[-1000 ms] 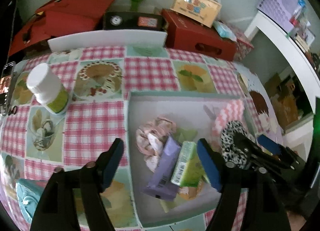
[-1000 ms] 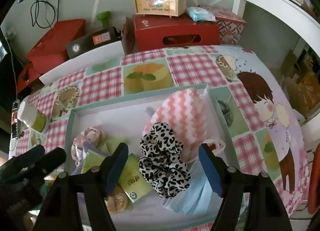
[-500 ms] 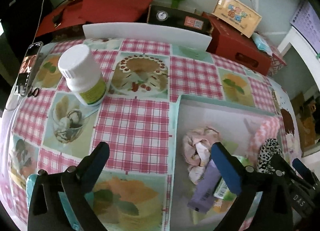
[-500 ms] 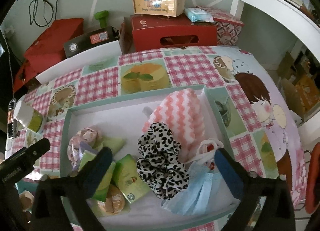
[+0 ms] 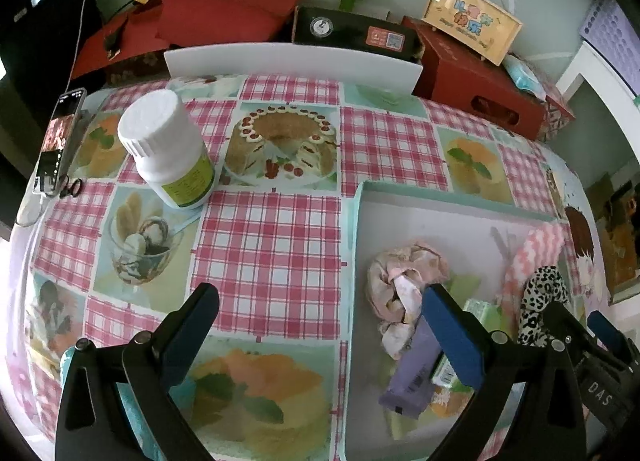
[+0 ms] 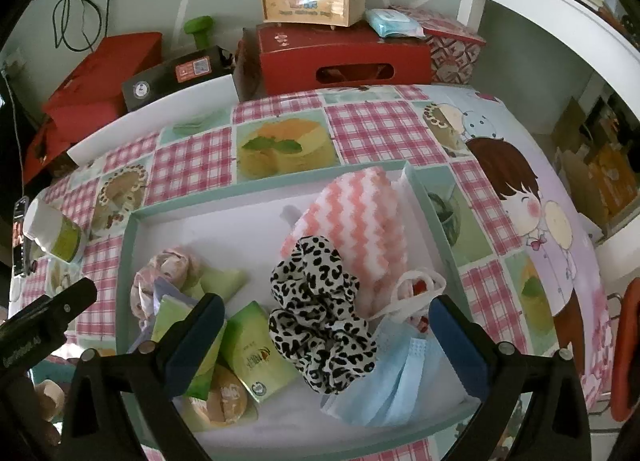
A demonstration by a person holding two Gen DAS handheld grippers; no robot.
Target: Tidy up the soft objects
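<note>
Your right gripper (image 6: 326,337) has its fingers spread wide with nothing pinched, hanging over the teal-rimmed tray (image 6: 256,185) in the lower middle of the right wrist view, where the leopard scrunchie (image 6: 320,313) sits dead centre touching the pink zigzag cloth (image 6: 356,229) and the blue face mask (image 6: 384,385). Your left gripper (image 5: 320,333) is spread wide and empty too, straddling the tray's left rim, with the pink scrunchie (image 5: 400,281) and purple packet (image 5: 412,381) at lower right and the white bottle (image 5: 168,149) at upper left on the checked tablecloth (image 5: 272,253)
</note>
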